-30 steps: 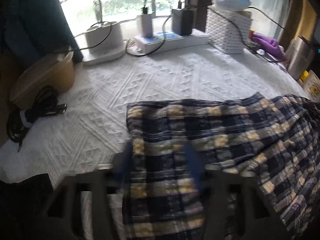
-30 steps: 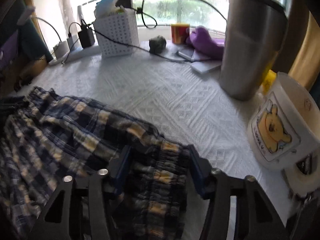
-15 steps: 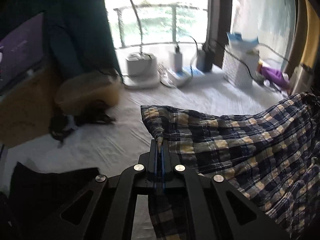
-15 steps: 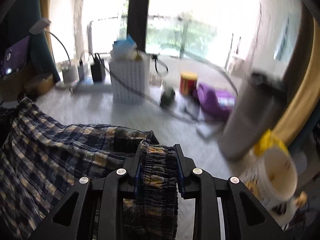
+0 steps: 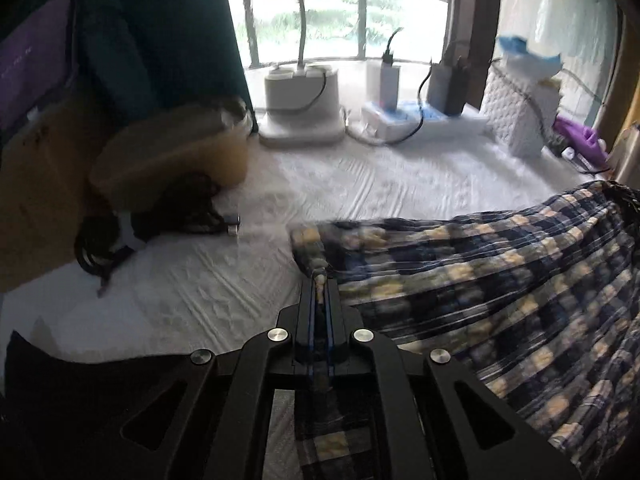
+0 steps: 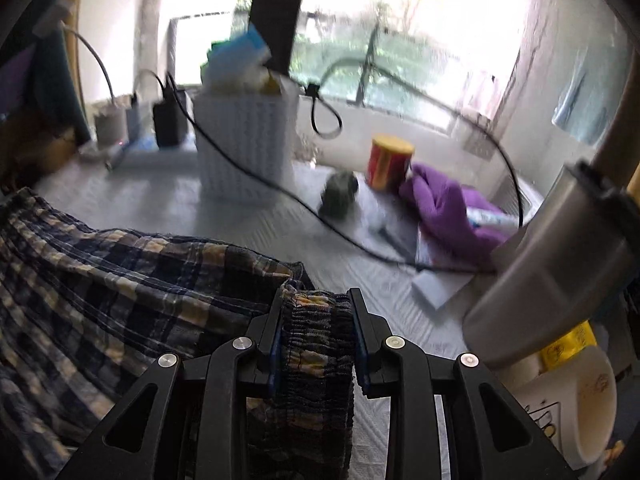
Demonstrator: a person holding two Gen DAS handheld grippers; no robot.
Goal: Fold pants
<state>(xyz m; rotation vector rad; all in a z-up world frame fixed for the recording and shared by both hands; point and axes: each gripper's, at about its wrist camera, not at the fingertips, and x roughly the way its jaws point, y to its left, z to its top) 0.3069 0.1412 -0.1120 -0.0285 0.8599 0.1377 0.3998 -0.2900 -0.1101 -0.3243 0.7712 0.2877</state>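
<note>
The plaid pants (image 5: 500, 280), navy with yellow checks, hang lifted above the white textured tablecloth (image 5: 360, 184). My left gripper (image 5: 319, 284) is shut on the hem corner of a pant leg, and the cloth stretches away to the right. In the right wrist view the pants (image 6: 120, 280) spread to the left. My right gripper (image 6: 316, 300) is shut on the bunched elastic waistband (image 6: 316, 340), which fills the gap between the jaws and hangs down below them.
Left wrist view: a tan lidded container (image 5: 172, 156), a black cable bundle (image 5: 152, 228), a white charger base (image 5: 300, 104) and a white basket (image 5: 516, 116). Right wrist view: a steel tumbler (image 6: 560, 264), a white mug (image 6: 572, 412), purple cloth (image 6: 448, 208), a red can (image 6: 388, 162), a black cable (image 6: 320, 216).
Both grippers closed on the pants, left on the hem and right on the waistband, and raised them off the table. The cloth now hangs stretched between them.
</note>
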